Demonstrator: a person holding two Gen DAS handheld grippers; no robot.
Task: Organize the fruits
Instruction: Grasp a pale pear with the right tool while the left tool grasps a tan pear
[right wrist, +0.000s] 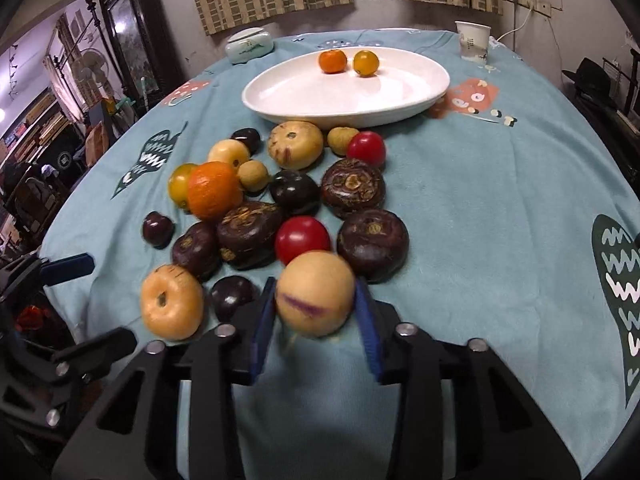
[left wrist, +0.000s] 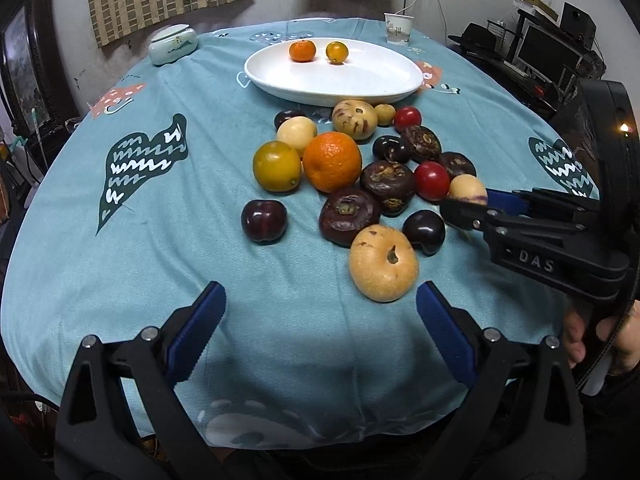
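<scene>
right gripper (right wrist: 316,306): clamped on a pale yellow fruit with a purple streak (right wrist: 315,300), blue pads pressed to its two sides; the fruit looks slightly blurred.
left gripper (left wrist: 320,312): jaws wide apart, nothing between them, over bare tablecloth at 6 o'clock of the fruit pile.
fruit pile: loose on the teal tablecloth (left wrist: 120,264), just at 6 o'clock of the white dish (left wrist: 280,80).
held fruit's place: at the near, 5 o'clock edge of the pile, with a red tomato (right wrist: 303,239) just behind it at 12 o'clock and a dark brown fruit (right wrist: 373,243) at 1 o'clock.
other fruit: a big orange (left wrist: 332,161) mid-pile, a yellow-green citrus (left wrist: 277,165) touching it at 9 o'clock, a tan fruit with a stem dimple (left wrist: 383,263) at the near edge, a dark plum (left wrist: 264,221) apart at 8 o'clock.
dish: holds a small orange (left wrist: 303,50) and a small yellow citrus (left wrist: 337,52), side by side near its far rim.
far edge of table: a paper cup (left wrist: 398,28) at 1 o'clock, a lidded ceramic jar (left wrist: 173,45) at 11 o'clock.
person: a hand (left wrist: 580,332) shows at the right gripper's handle.
</scene>
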